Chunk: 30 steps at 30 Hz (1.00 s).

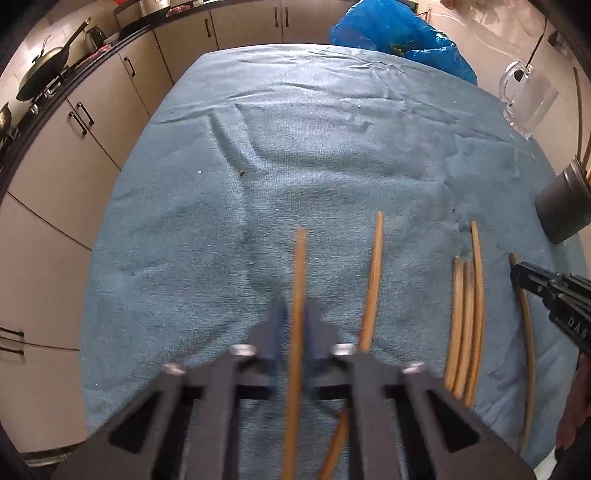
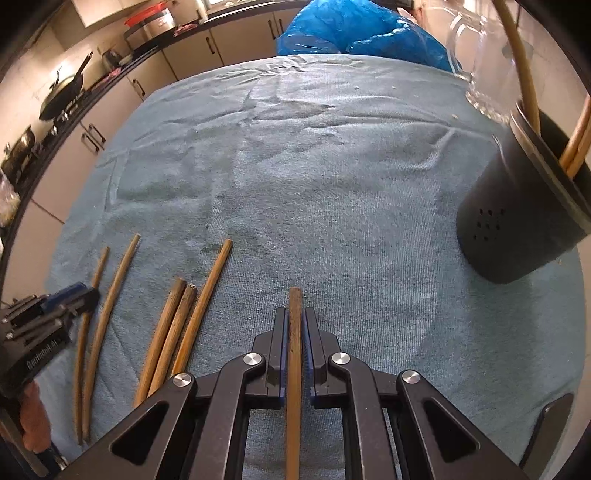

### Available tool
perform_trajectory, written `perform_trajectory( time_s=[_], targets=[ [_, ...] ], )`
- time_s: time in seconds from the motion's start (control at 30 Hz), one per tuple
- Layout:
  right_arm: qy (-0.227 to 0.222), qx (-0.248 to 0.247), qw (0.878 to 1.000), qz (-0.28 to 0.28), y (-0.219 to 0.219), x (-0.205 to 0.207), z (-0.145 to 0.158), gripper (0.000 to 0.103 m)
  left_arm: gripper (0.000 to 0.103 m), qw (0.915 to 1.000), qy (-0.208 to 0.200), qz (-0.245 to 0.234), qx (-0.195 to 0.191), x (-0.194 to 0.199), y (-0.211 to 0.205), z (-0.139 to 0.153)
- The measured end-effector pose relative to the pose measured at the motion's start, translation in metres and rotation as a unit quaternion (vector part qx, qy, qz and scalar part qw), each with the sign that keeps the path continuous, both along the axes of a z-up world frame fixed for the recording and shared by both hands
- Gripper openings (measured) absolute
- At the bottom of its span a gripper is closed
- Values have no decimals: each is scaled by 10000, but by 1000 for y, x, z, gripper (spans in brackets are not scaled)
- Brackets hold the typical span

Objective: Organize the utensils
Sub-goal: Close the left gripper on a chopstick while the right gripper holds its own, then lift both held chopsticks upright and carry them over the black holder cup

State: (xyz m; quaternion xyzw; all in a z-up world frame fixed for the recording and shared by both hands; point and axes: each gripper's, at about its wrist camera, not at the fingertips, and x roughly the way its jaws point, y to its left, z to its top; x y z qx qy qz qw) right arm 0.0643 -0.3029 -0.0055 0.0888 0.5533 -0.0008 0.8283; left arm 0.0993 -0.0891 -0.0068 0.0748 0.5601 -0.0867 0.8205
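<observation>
Several brown wooden chopsticks lie on a blue towel (image 1: 295, 147). My left gripper (image 1: 294, 314) is shut on one chopstick (image 1: 300, 266), which runs straight out between its pads. A second chopstick (image 1: 373, 280) lies just right of it, and three more chopsticks (image 1: 466, 317) lie together further right. My right gripper (image 2: 294, 317) is shut on another chopstick (image 2: 294, 299), low over the towel. A black utensil holder (image 2: 517, 221) with chopsticks (image 2: 576, 147) in it stands at the right. The left gripper (image 2: 85, 295) shows at the left edge of the right wrist view.
A clear glass mug (image 1: 528, 99) stands behind the holder (image 1: 563, 206). A blue plastic bag (image 1: 399, 33) sits at the towel's far edge. Kitchen cabinets (image 1: 92, 147) and a counter with pans run along the left and back.
</observation>
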Motion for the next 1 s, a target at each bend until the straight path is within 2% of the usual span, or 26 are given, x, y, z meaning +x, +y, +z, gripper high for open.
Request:
perform_trajectory(
  time_s=[0.1,0.17,0.37,0.5,0.67,0.8,1.0],
  targets=[
    [32,98,9999,40,-3,2,0,7,6,10000,-31,-5,-81,-3,-4,3],
    [-91,518,9986,37,-8,-2,5,7,6,9995,-155,-44,-278,-9,-3,13],
    [-1093,758,9909,189,-11,-35,51,8,6,9946,-746,-13,-721,-39,7,58],
    [-2018,678,9763,385,-5,-71,87,8,6,9885,-1154,-69,-977,-64,10,91],
    [-2872,561,9551,456,2,-108,117,8,6,9806,-1531,-117,-1214,-86,10,122],
    [-3307,373,9416,518,7,-133,134,8,6,9770,-1728,-151,-1236,-103,4,136],
    [-3691,277,9274,532,9,-161,149,8,6,9728,-1990,-237,-1160,-126,-3,151]
  ],
)
